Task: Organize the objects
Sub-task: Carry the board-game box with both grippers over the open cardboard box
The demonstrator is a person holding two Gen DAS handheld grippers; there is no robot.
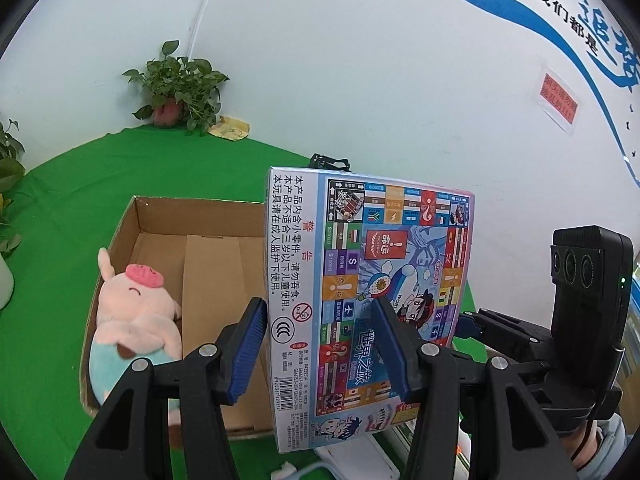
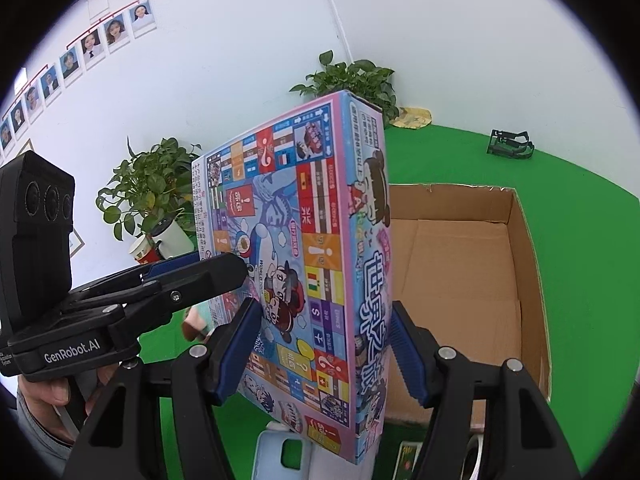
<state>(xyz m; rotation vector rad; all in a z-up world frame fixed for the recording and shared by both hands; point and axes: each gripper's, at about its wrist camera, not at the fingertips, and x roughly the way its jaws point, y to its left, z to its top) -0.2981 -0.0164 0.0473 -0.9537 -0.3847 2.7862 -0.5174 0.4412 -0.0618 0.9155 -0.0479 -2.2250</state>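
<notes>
A colourful board game box (image 1: pixel 360 300) stands on edge, held up over the near side of an open cardboard box (image 1: pixel 168 216). My left gripper (image 1: pixel 316 344) is shut on the game box across its thickness. My right gripper (image 2: pixel 326 348) is shut on the same game box (image 2: pixel 304 264) from the other side. A pink plush pig (image 1: pixel 132 320) lies inside the cardboard box against its left wall. In the right wrist view the cardboard box (image 2: pixel 520 240) shows bare floor. Each gripper also shows in the other's view, the right one (image 1: pixel 520 332) and the left one (image 2: pixel 160 280).
A green cloth (image 1: pixel 72 200) covers the table. Potted plants (image 1: pixel 180 84) stand at the back corner and the left (image 2: pixel 148 188). A small black rack (image 2: pixel 510 144) sits at the back. A white phone case (image 2: pixel 284 456) and a white flat item (image 1: pixel 360 456) lie under the game box.
</notes>
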